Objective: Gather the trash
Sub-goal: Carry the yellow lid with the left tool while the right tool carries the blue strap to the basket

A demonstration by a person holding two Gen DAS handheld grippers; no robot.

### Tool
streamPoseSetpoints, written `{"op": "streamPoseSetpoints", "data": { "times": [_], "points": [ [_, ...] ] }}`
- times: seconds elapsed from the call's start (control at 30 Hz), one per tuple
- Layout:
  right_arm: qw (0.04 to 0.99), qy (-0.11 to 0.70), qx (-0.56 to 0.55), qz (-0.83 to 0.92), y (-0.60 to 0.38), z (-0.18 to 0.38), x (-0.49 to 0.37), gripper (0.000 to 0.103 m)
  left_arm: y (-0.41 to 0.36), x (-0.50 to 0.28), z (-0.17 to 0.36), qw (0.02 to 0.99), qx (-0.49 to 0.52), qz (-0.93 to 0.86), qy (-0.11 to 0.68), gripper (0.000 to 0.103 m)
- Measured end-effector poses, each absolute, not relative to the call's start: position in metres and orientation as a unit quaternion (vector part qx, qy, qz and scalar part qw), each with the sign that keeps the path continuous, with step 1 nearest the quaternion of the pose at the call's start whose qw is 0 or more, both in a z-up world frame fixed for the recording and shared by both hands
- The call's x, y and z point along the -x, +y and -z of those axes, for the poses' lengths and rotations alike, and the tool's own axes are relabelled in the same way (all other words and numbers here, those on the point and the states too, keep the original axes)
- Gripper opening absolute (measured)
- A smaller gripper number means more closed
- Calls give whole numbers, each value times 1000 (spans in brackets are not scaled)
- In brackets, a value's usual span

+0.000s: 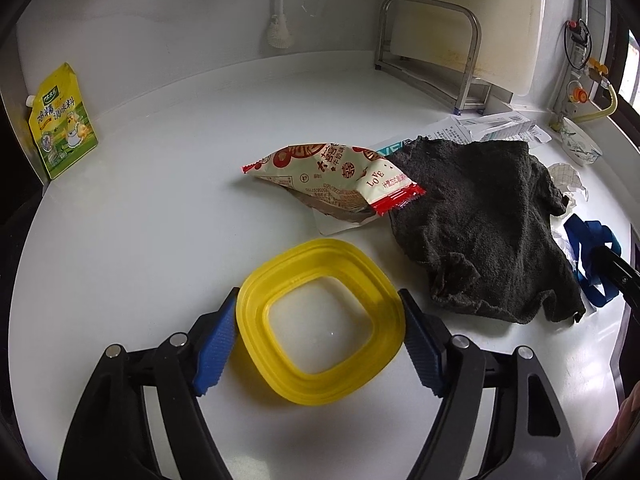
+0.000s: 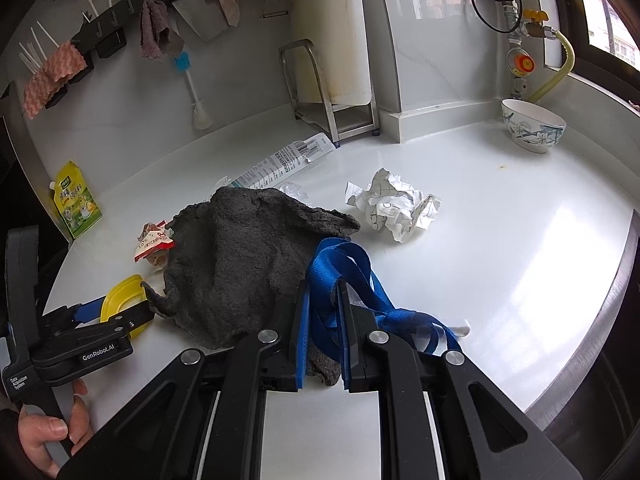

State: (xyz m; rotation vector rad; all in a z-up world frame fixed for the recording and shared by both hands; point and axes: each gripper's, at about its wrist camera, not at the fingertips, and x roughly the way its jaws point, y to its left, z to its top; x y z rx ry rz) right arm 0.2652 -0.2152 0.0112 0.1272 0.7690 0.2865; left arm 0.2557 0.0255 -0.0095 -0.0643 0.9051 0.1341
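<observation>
Fingers of the left gripper (image 1: 320,318) bracket the yellow lid ring (image 1: 320,320) on the white counter (image 1: 160,200), pads at both outer edges, apparently touching but squeeze not confirmed, so grip unclear. Ring lies flat, squarish, no real long axis, right between the jaws; left hand is nearer. Right gripper (image 2: 323,312) is clenched on the blue strap (image 2: 340,264), beside the dark cloth (image 2: 240,248). Snack wrapper (image 1: 340,176) lies just beyond the ring; crumpled paper (image 2: 396,208) sits ahead of the right gripper.
</observation>
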Motion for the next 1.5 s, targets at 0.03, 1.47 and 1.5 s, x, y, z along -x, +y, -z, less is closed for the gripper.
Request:
{"op": "streamPoseSetpoints", "data": {
  "times": [0.03, 1.47, 1.5],
  "points": [
    [915, 373, -65, -138, -217, -12, -263, 12, 25, -252, 7, 898, 27, -64, 434, 73],
    [912, 367, -170, -75, -239, -1, 32, 12, -47, -5, -24, 924, -57, 114, 360, 74],
    [911, 368, -173, -74, -241, 1, 37, 12, -47, -2, -21, 923, -58, 119, 361, 74]
  ]
}}
